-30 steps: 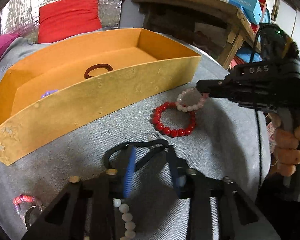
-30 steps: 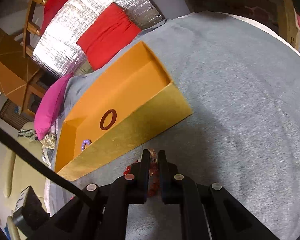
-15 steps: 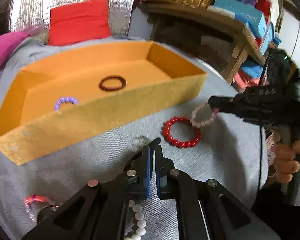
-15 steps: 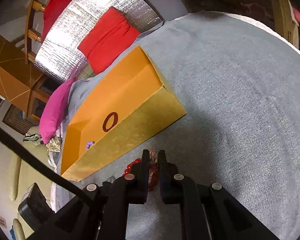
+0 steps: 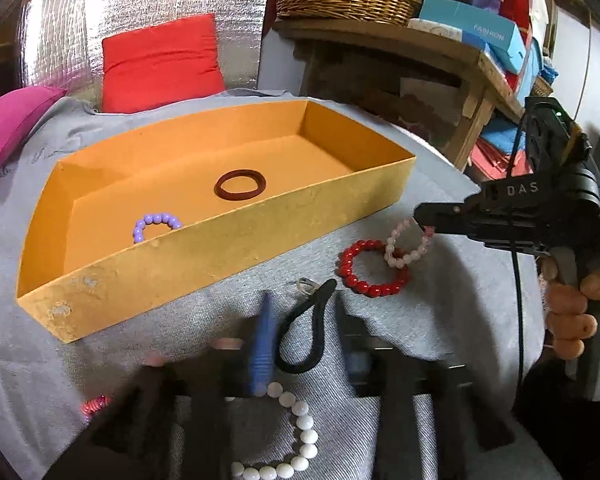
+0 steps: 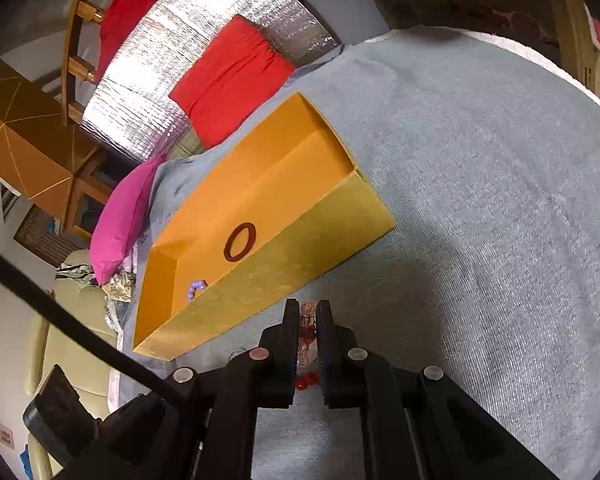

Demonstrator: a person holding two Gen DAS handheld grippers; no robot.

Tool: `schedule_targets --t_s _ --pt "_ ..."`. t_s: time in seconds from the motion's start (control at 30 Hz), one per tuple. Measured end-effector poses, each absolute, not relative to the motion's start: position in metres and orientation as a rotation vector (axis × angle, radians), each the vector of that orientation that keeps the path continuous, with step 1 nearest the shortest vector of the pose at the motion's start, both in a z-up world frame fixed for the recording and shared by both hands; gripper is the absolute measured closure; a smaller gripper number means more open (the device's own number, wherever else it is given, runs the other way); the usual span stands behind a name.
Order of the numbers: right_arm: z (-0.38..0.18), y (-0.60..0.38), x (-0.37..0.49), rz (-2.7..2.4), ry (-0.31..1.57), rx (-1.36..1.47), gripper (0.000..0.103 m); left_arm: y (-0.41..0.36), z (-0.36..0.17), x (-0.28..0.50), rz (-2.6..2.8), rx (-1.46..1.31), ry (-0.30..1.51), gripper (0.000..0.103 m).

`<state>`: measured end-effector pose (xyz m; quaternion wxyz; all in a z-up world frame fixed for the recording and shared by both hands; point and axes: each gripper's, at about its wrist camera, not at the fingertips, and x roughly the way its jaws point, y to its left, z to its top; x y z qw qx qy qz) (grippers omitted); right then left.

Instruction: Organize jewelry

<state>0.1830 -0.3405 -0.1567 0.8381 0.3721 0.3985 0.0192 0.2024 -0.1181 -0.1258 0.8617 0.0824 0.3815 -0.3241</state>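
Loosely looped on the grey cloth (image 5: 460, 320), the black hair tie (image 5: 300, 340) lies between the left gripper (image 5: 304, 344) fingers, which have just been opening. It looks soft and light; pinch one strand. The right gripper (image 6: 308, 320) clamps the pale pink bead bracelet (image 5: 404, 244).
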Motion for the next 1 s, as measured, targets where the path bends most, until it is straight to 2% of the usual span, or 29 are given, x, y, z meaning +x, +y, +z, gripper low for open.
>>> schedule_targets --t_s 0.3,0.37,0.4,0.43,0.5,0.73,1.0 --pt "-0.164 -0.346 0.182 0.017 0.864 0.796 0.094 -0.139 -0.138 0.212 -0.709 0.203 0.808 0.053" --pt "-0.164 -0.348 0.181 0.02 0.866 0.803 0.094 -0.142 -0.141 0.214 -0.718 0.204 0.827 0.068" --pt "-0.164 -0.349 0.18 0.021 0.866 0.804 0.094 -0.144 -0.144 0.215 -0.725 0.213 0.841 0.081" --pt "-0.164 -0.351 0.18 0.019 0.864 0.804 0.094 -0.145 -0.146 0.215 -0.728 0.223 0.851 0.089" --pt "-0.164 -0.353 0.179 0.016 0.858 0.808 0.094 -0.146 -0.148 0.215 -0.732 0.22 0.86 0.094" --pt "-0.156 -0.349 0.178 0.045 0.83 0.803 0.094 -0.136 -0.124 0.206 -0.74 0.186 0.786 0.098" --pt "-0.144 -0.334 0.179 0.097 0.783 0.774 0.094 -0.117 -0.111 0.199 -0.7 0.193 0.738 0.098"
